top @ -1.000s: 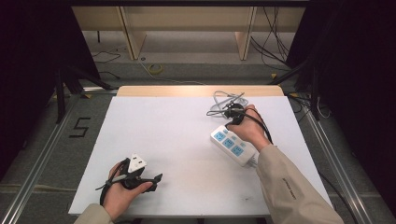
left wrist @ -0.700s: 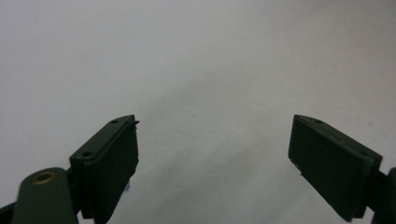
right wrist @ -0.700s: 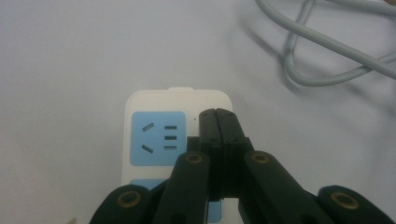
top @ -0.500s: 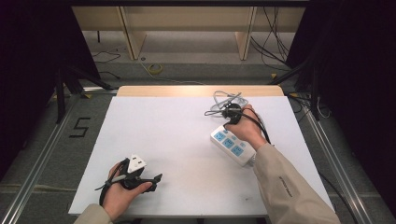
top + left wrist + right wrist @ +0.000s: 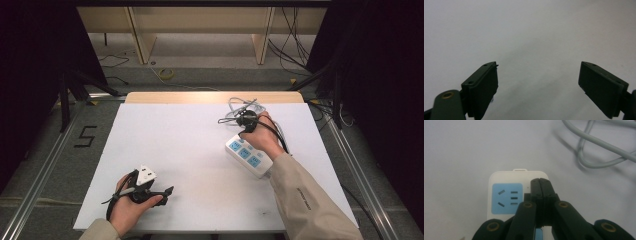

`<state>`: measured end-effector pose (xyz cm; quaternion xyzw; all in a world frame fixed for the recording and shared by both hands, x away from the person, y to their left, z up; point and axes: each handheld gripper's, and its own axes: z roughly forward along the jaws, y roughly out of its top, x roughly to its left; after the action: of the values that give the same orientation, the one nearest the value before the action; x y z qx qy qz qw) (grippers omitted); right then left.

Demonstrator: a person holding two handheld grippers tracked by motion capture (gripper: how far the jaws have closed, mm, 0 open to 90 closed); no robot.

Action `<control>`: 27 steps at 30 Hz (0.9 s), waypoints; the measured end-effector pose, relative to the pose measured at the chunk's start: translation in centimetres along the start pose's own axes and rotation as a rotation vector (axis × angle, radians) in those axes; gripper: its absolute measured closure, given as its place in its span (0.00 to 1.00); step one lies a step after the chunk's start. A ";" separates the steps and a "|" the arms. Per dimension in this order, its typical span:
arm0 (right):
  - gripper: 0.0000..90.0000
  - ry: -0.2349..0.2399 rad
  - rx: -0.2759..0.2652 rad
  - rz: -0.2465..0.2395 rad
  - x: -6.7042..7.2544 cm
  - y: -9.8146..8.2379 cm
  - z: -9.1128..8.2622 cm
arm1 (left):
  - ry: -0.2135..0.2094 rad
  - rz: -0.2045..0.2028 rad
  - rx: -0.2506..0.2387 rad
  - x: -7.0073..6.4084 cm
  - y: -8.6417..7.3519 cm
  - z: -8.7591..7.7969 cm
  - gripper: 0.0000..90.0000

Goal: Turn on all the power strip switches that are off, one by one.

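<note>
So the power strip (image 5: 248, 156) is parked near the right edge of the desk (image 5: 190, 150), lying at a slant, with its grey cable (image 5: 240, 106) looped in a loose heap toward the far right corner. The right gripper (image 5: 540, 182) is held low over the strip's end, jaws pressed flat together with nothing caught between them. From the right gripper view the closed tip seems to be set on the white casing just beside the blue socket panel (image 5: 506, 198), probably so a switch or the casing can be poked, or the strip pinned down; actual contact can't be confirmed.

The left gripper (image 5: 167, 190) is rested near the front left corner, well apart from everything, jaws spread wide over bare surface. It looks parked out of the way.

Material-wise: the strip is smooth hard plastic with rounded corners and matte blue faces cut with slots. The cable is rubbery and round. The desk is covered in a plain white matte sheet, and the jaw pads (image 5: 484, 85) are flat, dark and blocky.
</note>
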<state>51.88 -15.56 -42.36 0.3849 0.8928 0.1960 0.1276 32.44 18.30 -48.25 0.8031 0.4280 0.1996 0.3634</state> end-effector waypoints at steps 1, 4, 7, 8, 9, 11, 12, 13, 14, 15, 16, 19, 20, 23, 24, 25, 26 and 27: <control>1.00 -0.001 0.000 0.001 0.0 0.0 0.0 | 0.000 0.000 0.000 0.0 0.0 0.0 0.17; 1.00 -0.001 0.001 -0.001 0.0 0.1 0.1 | 0.000 0.000 -0.001 0.0 0.0 0.0 0.17; 1.00 0.000 0.003 0.001 0.1 0.1 0.2 | 0.000 -0.001 0.000 0.0 0.0 0.0 0.17; 1.00 0.000 0.005 -0.001 0.1 0.1 0.3 | 0.000 -0.001 -0.001 0.0 0.0 0.0 0.17; 1.00 0.000 0.005 -0.001 0.1 0.1 0.3 | 0.000 -0.001 -0.001 0.0 0.0 0.0 0.17; 1.00 0.002 0.007 -0.002 0.1 0.1 0.4 | 0.000 -0.002 -0.001 0.0 0.0 0.0 0.17; 1.00 0.001 0.007 -0.003 0.1 0.2 0.4 | 0.000 -0.002 -0.001 0.0 0.0 0.0 0.17; 1.00 0.000 0.008 -0.002 0.1 0.2 0.4 | 0.000 -0.001 0.000 0.0 0.0 0.0 0.17; 1.00 0.001 0.009 -0.002 0.1 0.1 0.5 | 0.000 -0.001 -0.001 0.0 0.0 0.0 0.17; 1.00 0.001 0.013 0.000 0.1 0.1 0.5 | 0.000 -0.002 -0.002 0.0 0.0 0.0 0.17; 1.00 0.001 0.015 0.001 0.1 0.1 0.6 | 0.001 0.001 -0.002 0.0 0.0 0.0 0.17; 1.00 0.001 0.020 -0.001 0.2 0.1 0.7 | 0.001 -0.002 -0.001 0.0 0.0 0.0 0.17; 1.00 0.000 0.021 -0.003 0.2 0.1 0.8 | 0.000 0.000 0.001 0.0 0.0 -0.1 0.17; 1.00 -0.001 0.023 -0.004 0.2 0.1 0.8 | 0.000 -0.002 -0.001 0.0 0.0 -0.1 0.17; 1.00 -0.002 0.024 -0.005 0.2 0.1 0.9 | 0.000 0.000 0.001 0.0 0.0 -0.1 0.17; 1.00 -0.002 0.025 -0.006 0.2 0.1 0.9 | 0.000 0.000 0.001 0.0 0.0 -0.1 0.17; 1.00 -0.004 0.026 -0.008 0.2 0.1 1.0 | 0.000 0.000 0.001 0.0 0.0 -0.1 0.17; 1.00 -0.005 0.026 -0.007 0.1 0.1 1.0 | 0.000 0.000 0.001 0.0 0.0 -0.1 0.17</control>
<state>52.20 -15.15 -43.22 0.3839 0.8963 0.1831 0.1256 32.39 18.38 -48.22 0.8032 0.4282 0.1992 0.3631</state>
